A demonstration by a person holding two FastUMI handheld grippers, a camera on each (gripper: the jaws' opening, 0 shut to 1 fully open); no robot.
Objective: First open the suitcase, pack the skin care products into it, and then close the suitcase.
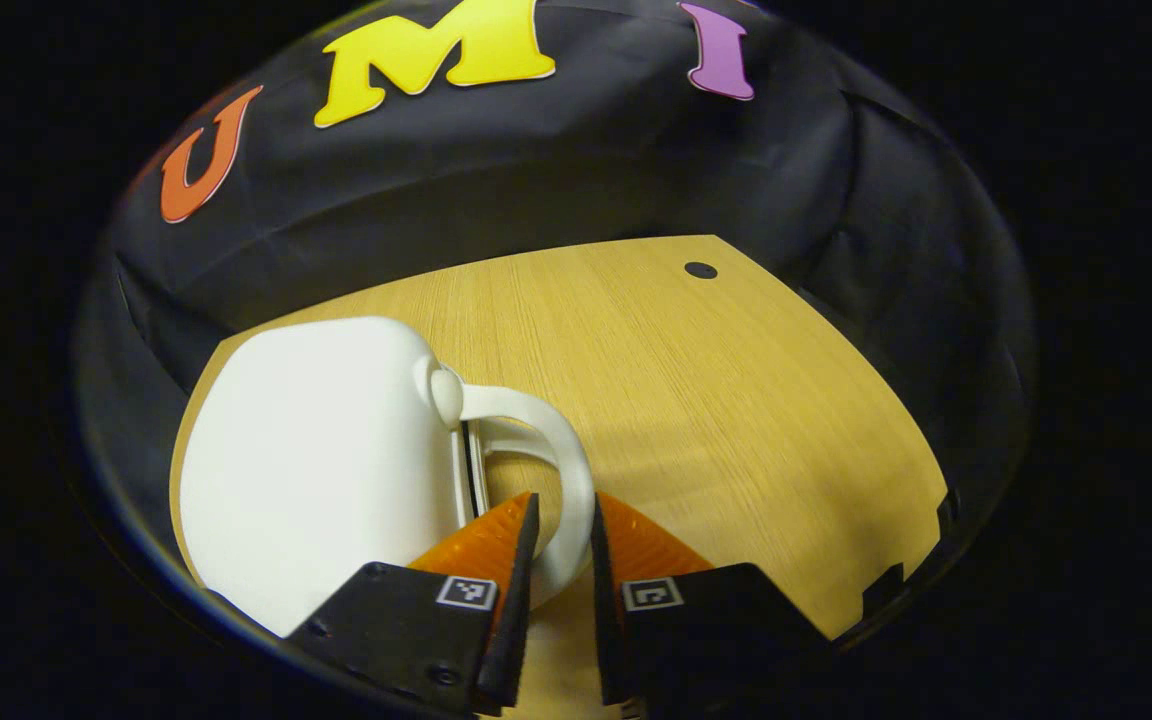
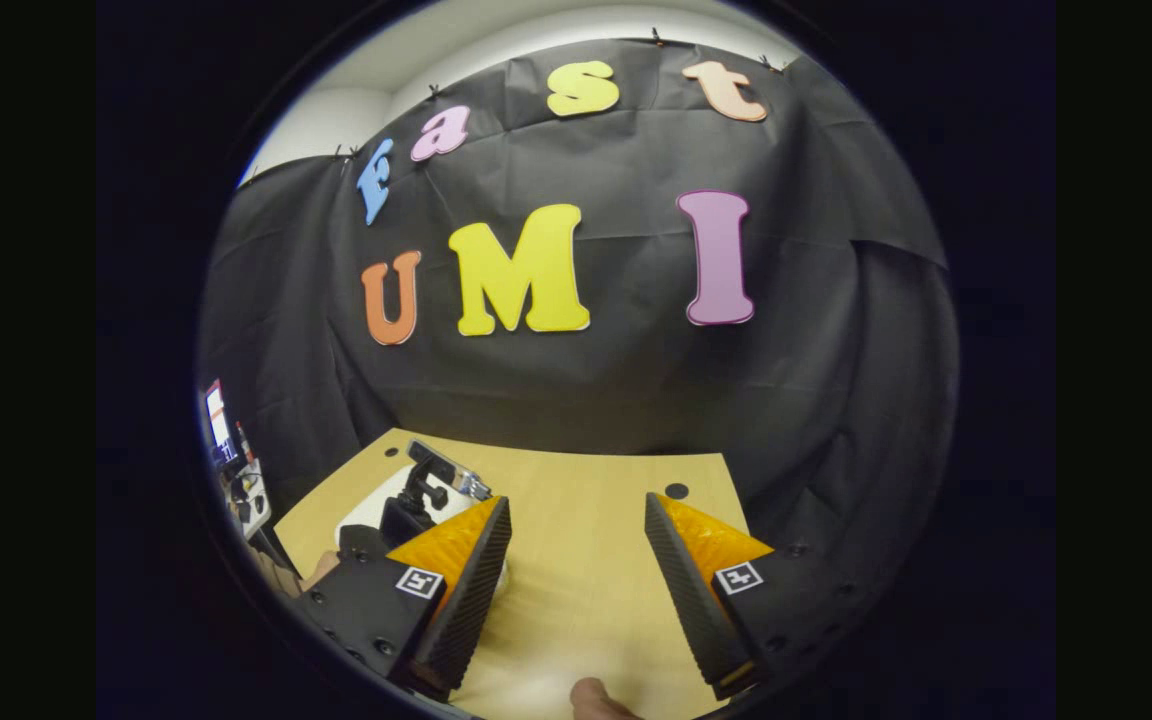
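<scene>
Left tool (image 1: 564,540) clenching the curved handle (image 1: 546,440) of the smooth, rounded white plastic suitcase (image 1: 316,460) on the wood-grain tabletop (image 1: 736,420); right tool (image 2: 576,545) hanging released, ribbed fingers (image 2: 681,570) spread.

We see a black cloth wall (image 2: 576,380) hanging in folds behind a light wood-grain surface (image 1: 736,400), and it wraps around the surface's far and side edges. Near one far corner of the surface sits a small round dark hole (image 1: 700,270). Above the cloth, a pale wall (image 2: 496,30) shows where clips pin the cloth's top edge. Soft shadows fall across the wood.
</scene>
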